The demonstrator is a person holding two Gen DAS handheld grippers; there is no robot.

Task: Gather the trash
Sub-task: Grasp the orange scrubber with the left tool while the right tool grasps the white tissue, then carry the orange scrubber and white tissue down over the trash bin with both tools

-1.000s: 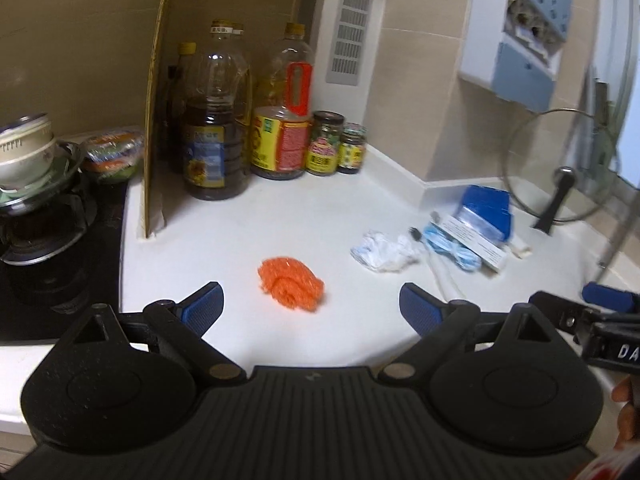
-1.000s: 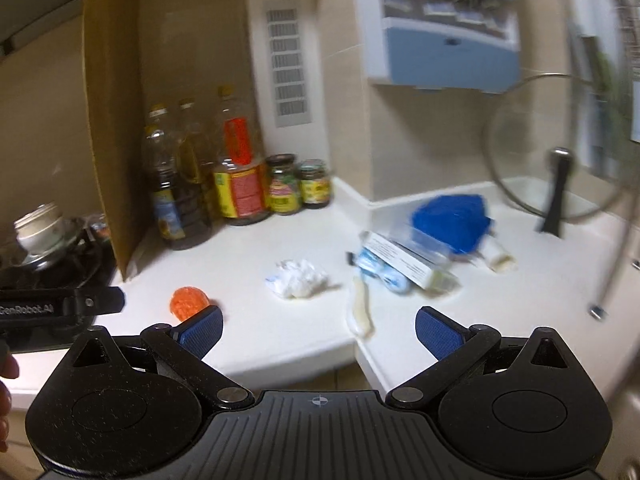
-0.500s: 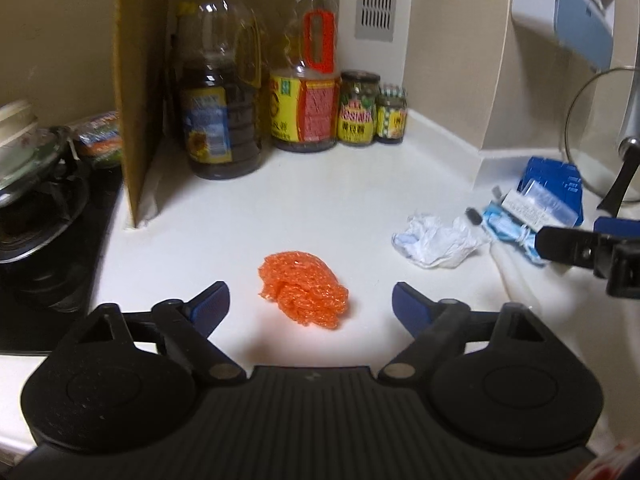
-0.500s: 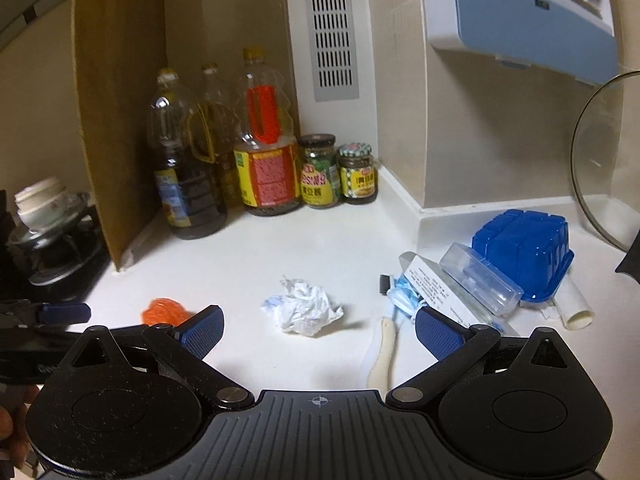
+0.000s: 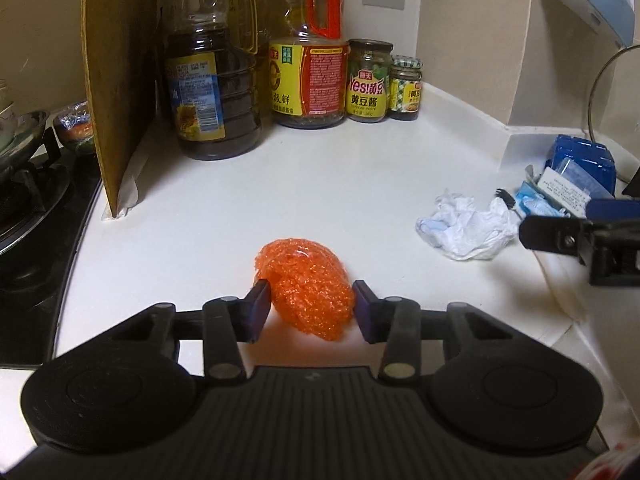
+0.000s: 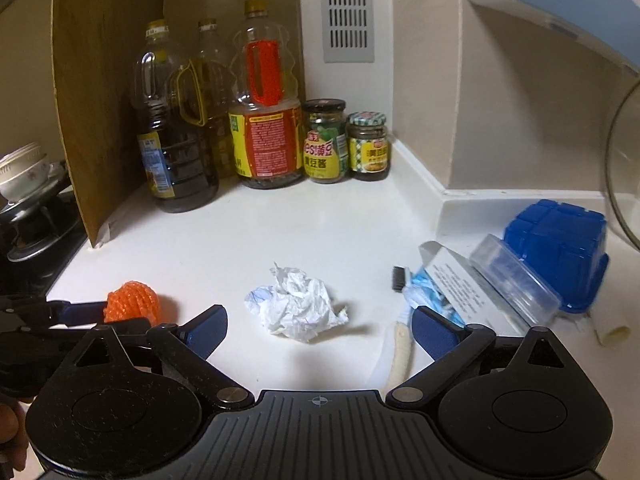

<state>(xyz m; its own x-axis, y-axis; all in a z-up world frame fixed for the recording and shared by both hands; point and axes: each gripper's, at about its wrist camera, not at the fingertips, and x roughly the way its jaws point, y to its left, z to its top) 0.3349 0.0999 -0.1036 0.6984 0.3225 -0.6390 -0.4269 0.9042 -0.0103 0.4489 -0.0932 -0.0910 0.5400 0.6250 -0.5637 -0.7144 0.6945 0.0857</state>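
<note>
An orange mesh wad [image 5: 306, 287] lies on the white counter [image 5: 320, 184]. My left gripper [image 5: 310, 306] is shut on it, a pad touching each side. It also shows in the right wrist view [image 6: 134, 302], held by the left gripper's fingers [image 6: 80, 312]. A crumpled white paper wad [image 6: 296, 306] lies on the counter just ahead of my right gripper [image 6: 318, 330], which is open and empty. The paper also shows in the left wrist view [image 5: 466, 226], with the right gripper's finger [image 5: 560, 234] beside it.
Oil bottles [image 6: 180, 152] and sauce jars [image 6: 324, 140] stand at the back wall. A wooden board [image 6: 104, 92] screens the stove [image 6: 28, 232] at left. A blue box [image 6: 560, 248], cartons, a brush [image 6: 400, 320] and a glass lid lie at right.
My left gripper has moved forward and closed from wide open onto the orange mesh wad. My right gripper has come closer to the paper wad and stays open.
</note>
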